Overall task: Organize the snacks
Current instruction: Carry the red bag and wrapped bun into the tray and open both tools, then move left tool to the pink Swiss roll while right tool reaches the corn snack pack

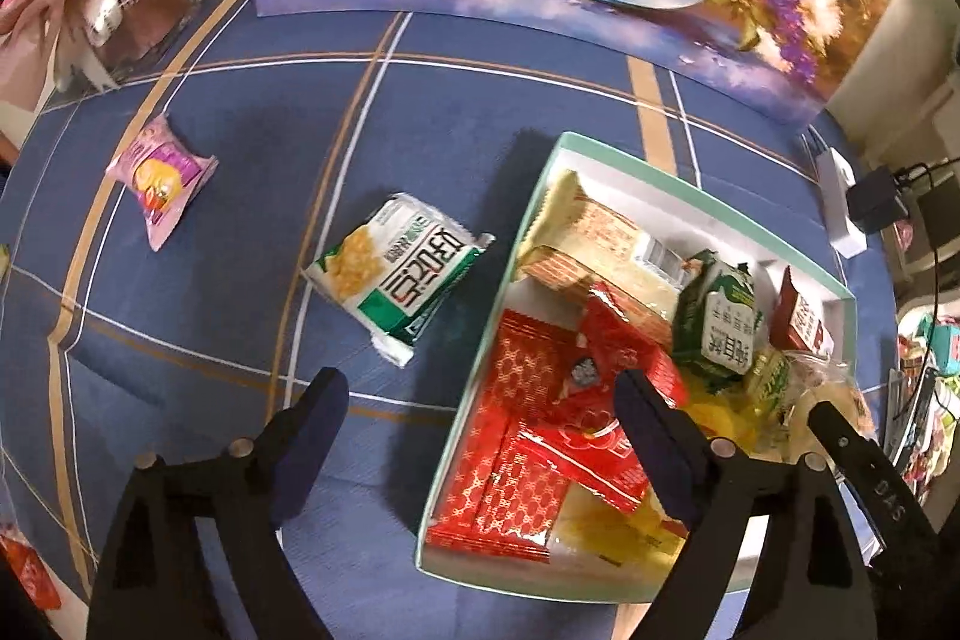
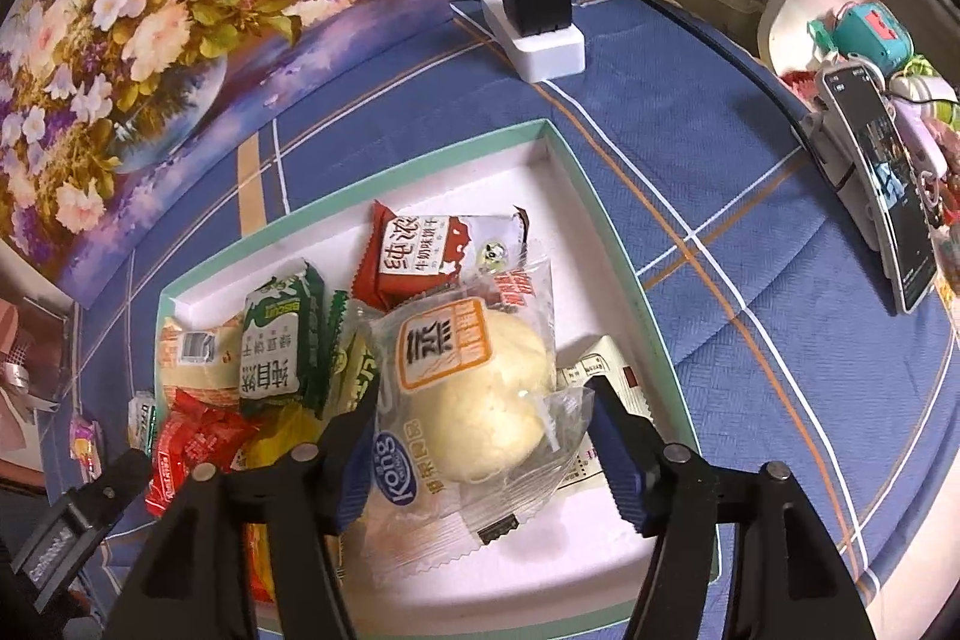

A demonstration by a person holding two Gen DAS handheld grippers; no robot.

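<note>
We were in a home: a checked blue tablecloth [image 1: 240, 112], a flower painting [image 2: 150, 10], toys [image 2: 864, 28] upper right.

From my left camera, a red packet [image 1: 24, 574] is cut off by the lower left edge — I can't read it. The yellow packets [image 1: 606, 532] in the box [image 1: 660, 172] lie mostly under red ones. On the right camera, the white packet [image 2: 606, 370] is largely covered by the wrapped bun [image 2: 480, 394]; the clutter [image 2: 924, 148] behind the phone [image 2: 888, 196] is too blurred to make out.
</note>
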